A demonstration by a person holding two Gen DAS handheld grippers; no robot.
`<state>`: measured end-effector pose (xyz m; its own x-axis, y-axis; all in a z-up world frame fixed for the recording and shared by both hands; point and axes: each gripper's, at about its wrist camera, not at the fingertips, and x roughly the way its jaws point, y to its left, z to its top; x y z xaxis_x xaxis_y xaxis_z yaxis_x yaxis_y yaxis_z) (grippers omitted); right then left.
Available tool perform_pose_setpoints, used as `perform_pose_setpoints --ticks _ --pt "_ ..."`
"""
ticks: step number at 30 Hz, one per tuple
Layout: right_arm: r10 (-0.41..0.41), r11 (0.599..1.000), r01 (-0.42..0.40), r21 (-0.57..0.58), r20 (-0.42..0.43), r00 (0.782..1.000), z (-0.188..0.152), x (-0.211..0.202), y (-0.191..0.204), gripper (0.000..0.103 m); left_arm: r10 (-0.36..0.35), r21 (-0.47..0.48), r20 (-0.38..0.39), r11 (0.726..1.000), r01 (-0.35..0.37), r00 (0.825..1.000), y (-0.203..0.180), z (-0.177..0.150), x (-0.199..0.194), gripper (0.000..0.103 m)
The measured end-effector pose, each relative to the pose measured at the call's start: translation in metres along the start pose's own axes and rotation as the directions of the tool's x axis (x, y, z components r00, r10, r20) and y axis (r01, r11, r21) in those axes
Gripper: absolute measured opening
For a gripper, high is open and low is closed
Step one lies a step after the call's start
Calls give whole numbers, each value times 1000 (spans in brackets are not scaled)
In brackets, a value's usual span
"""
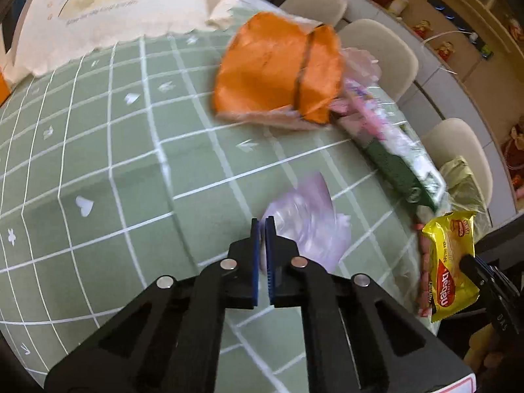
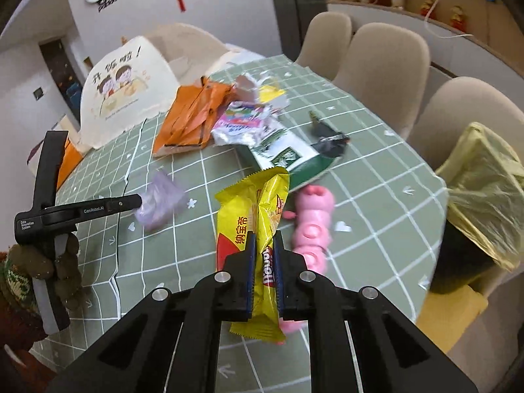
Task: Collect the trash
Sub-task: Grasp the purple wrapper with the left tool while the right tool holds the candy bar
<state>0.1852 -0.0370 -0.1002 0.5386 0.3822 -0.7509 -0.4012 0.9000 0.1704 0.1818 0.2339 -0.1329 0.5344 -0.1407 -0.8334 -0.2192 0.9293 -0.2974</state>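
Right gripper (image 2: 264, 255) jaws clench the yellow wrapper (image 2: 252, 209); the lined bin (image 2: 484, 196) waits at right (nearest this hand); left gripper (image 1: 262, 229) jaws pinch a purple bag (image 1: 308, 222).

Soft indoor light, motion blur, fisheye warping.

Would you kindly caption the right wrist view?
Right gripper clamps a yellow snack wrapper above the green checked tablecloth.

Table w/ green grid cloth (image 2: 376, 177). On it: orange bag (image 2: 190, 121), green/white packet (image 2: 288, 154), pink pig toy (image 2: 312, 226), black scrap (image 2: 327, 134), cream cartoon-print mat (image 2: 127, 95) at far end.
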Motion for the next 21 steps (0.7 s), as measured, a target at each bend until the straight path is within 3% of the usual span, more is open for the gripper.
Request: perform_pose_setpoints --ticks 6,11,12,15,21 --pt "-28 999 25 32 85 996 7 -44 -21 11 -57 72 80 996 51 995 -34 2 -43 2" --pt "-50 999 47 27 133 990 19 -67 -39 11 -68 104 159 993 52 985 -49 5 -71 2" --pt "-50 999 47 24 136 989 20 -70 -41 11 -92 94 159 993 78 983 -46 3 -72 6" --pt "-46 999 42 28 140 989 18 -74 -47 11 -154 83 163 986 142 974 -33 -9 -64 42" --pt "-61 997 57 46 92 994 9 -70 -58 11 -71 148 103 987 56 992 -18 -21 -17 42"
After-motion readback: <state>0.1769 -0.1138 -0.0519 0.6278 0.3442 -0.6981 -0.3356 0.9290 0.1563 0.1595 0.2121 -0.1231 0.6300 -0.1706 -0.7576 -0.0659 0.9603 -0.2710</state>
